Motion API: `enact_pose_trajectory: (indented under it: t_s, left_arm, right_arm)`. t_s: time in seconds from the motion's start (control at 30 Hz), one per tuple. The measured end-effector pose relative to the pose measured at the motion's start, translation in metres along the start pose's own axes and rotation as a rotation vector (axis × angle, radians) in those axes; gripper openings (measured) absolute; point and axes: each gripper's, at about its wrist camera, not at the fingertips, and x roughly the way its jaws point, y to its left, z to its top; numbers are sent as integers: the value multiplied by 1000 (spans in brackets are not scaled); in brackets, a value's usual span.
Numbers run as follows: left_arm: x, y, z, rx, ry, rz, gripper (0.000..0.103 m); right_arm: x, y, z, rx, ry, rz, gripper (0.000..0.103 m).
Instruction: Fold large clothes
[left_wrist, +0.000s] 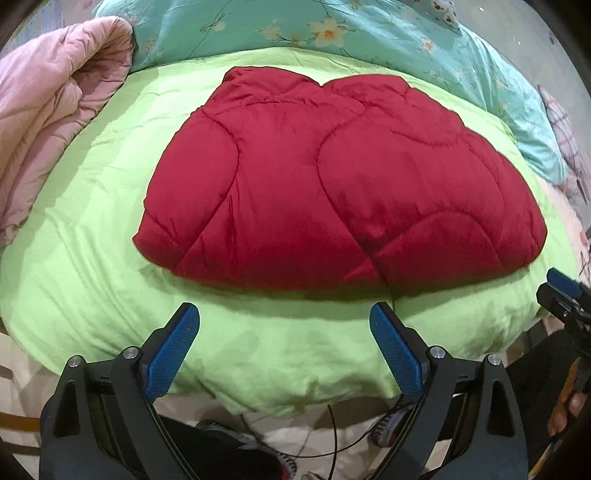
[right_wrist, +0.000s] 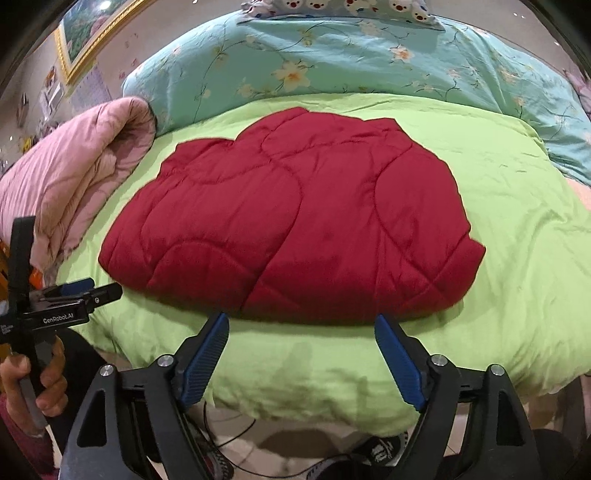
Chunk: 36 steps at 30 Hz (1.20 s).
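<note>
Red quilted garment (left_wrist: 332, 192) (right_wrist: 295, 221), folded into a rounded, puffy bundle, lying flat at the centre of a lime-green quilt (left_wrist: 92, 266) (right_wrist: 517, 240) spread over the bed. Curved stitch lines cross its top face; its near edge casts a dark shadow on the green cloth.

Left gripper (left_wrist: 284, 314): blue-padded jaws spread wide, holding nothing, poised at 6 o'clock of the garment, just short of its near edge. Right gripper (right_wrist: 301, 321): jaws likewise wide and empty, tips just beside the near edge; whether they touch the fabric cannot be told. Each tool shows at the margin of the other's view, at 3 o'clock from the left wrist and 9 o'clock from the right, where a hand (right_wrist: 22, 380) grips the handle.

Surroundings: a pink quilted blanket (left_wrist: 48, 110) (right_wrist: 74, 177), loosely rolled, at 10 o'clock of the garment, resting on the green quilt's edge. A turquoise floral duvet (left_wrist: 332, 33) (right_wrist: 332, 62) lies at 12 o'clock, beyond the green quilt. A gold-framed picture (right_wrist: 88, 33) hangs on the wall at 11 o'clock. Black cables and shoes lie on the pale floor at 6 o'clock.
</note>
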Motion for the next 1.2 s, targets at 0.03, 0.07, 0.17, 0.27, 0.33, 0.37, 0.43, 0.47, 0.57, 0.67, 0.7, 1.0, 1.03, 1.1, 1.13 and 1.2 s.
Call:
enact_pose_trajectory:
  t_s: [0.03,0.07,0.17,0.27,0.33,0.37,0.43,0.47,0.57,0.67,0.7,1.0,1.03,1.1,1.13,1.2]
  left_arm:
    - [-2,-2,-3,13,-1,12,94]
    - [-4,-4,-5,26,0,24,94]
    - [-9,-8,-9,60,-5,46,94]
    - [-16,-11,-8,76,-19,61,94]
    - [-21,-11,-5,79,-30,68,94]
    - [-24,-12,-4,81,-35,70,94]
    - [-31,-13,0,91,-49,82,94]
    - [-34,-13,3,100,-53,92,94]
    - [-40,-17,8,121,-63,120,94]
    - [-47,-18,13,134,-79,130,94]
    - [-48,-19,14,136,-82,132,94]
    - [-66,-15,30,149,-125,133,94]
    - [-66,-14,31,145,-124,129,94]
    - [-68,-12,35,136,-124,123,94]
    - [-69,-11,37,133,-125,126,94]
    - [-71,-11,39,132,-129,136,94]
  right_arm:
    - [-1,3,-3,-9,4,-1,88]
    - [0,5,-4,-19,8,-2,90]
    - [0,14,-9,-56,23,-2,92]
    - [2,18,-11,-71,41,-2,92]
    - [1,20,-9,-71,44,1,93]
    - [-1,20,-9,-71,42,3,93]
    - [-6,21,-5,-72,31,3,93]
    - [-9,23,-2,-76,23,3,93]
    - [-19,25,7,-87,2,6,97]
    - [-28,27,14,-99,-12,10,99]
    - [-29,28,16,-103,-13,11,99]
    - [-41,32,33,-123,-9,30,99]
    - [-43,32,35,-121,-9,34,99]
    - [-46,31,38,-115,-9,42,99]
    - [-47,30,41,-113,-10,47,99]
    - [-51,31,44,-117,-12,47,99]
